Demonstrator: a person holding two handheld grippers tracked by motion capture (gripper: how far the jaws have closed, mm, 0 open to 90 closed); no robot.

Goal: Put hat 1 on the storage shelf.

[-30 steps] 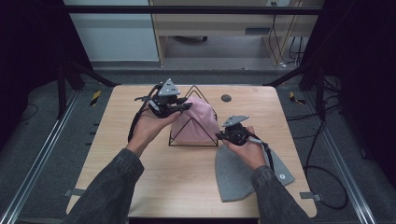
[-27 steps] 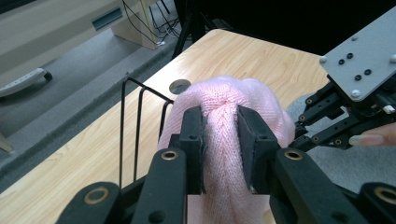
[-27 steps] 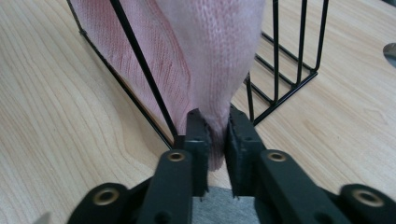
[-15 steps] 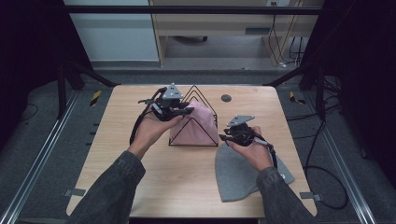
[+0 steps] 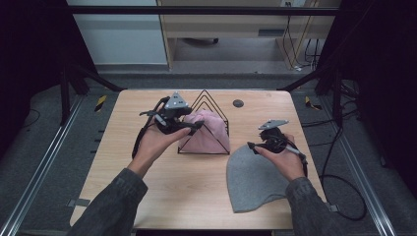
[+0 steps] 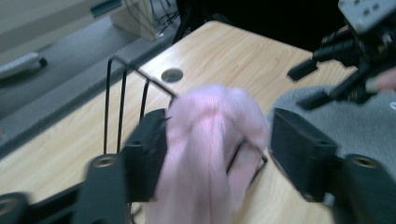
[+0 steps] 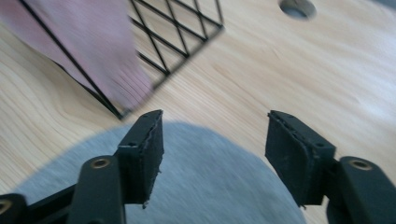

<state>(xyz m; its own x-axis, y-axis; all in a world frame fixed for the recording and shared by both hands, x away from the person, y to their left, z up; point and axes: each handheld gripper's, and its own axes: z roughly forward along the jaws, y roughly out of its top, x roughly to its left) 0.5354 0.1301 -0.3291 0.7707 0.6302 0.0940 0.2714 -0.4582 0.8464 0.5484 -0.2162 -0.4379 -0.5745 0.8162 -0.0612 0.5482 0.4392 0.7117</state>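
A pink knit hat [image 5: 209, 133] is draped over a black wire triangular rack [image 5: 209, 98] at the table's middle. My left gripper [image 5: 194, 127] is at the hat's upper left. In the left gripper view its jaws stand wide apart with the pink hat [image 6: 210, 121] bunched between them, touching the left jaw. A grey hat [image 5: 253, 177] lies flat on the table to the right. My right gripper [image 5: 253, 146] hovers open over its top edge, with the grey hat [image 7: 210, 177] under the gap and nothing held. The right gripper [image 6: 345, 51] also shows beyond the pink hat.
A round hole [image 5: 238, 103] is set in the wooden table [image 5: 147, 196] behind the rack. Cables trail from both grippers. The rack's grid base [image 7: 173, 32] lies just left of the right gripper.
The left gripper has come slightly lower and nearer on the pink hat. The right gripper has drawn to the right, away from the rack, over the grey hat.
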